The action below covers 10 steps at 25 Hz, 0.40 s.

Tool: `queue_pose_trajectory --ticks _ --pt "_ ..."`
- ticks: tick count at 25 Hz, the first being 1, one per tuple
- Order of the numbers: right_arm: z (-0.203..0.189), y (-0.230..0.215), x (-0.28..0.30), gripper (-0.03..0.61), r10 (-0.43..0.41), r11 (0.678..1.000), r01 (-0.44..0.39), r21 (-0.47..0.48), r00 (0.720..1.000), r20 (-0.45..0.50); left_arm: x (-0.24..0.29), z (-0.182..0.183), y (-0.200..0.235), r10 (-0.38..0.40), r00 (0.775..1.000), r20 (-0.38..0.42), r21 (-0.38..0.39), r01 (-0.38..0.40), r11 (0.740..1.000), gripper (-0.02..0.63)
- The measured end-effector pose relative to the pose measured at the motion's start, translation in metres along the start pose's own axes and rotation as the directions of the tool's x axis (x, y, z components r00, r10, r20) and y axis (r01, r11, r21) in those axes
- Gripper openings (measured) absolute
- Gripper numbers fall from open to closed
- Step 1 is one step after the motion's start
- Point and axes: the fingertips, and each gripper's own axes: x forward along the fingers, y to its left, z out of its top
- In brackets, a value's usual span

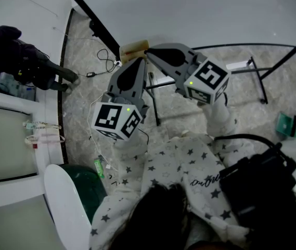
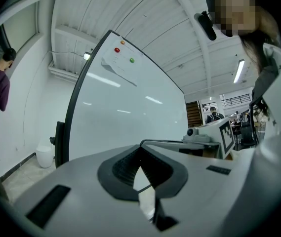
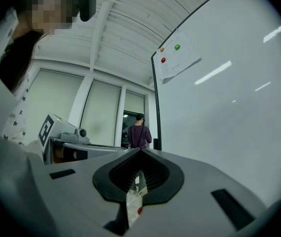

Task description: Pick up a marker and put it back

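Both grippers are held raised side by side toward the whiteboard (image 1: 189, 9), with their tips brought close together just beside a tan block (image 1: 133, 50) at the board's lower edge. This is judged a ready pose, the pick not yet begun. The left gripper (image 2: 141, 154) is seen closed tip to tip on nothing. The right gripper (image 3: 140, 154) is closed likewise, with only a white-and-red scrap (image 3: 133, 206) glimpsed through the slit behind its pads and not identified. No marker can be made out in any view, so its place cannot be told.
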Motion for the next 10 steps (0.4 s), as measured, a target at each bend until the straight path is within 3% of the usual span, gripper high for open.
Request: queue_pose_trajectory --ticks 10 --pt "-0.0012 0.0029 -0.0010 0.006 0.005 1.000 -0.005 0.009 1.000 0.001 -0.0026 -0.0025 -0.0001 0.004 1.000 -0.002 0.002 -0.004 1.000 0.002"
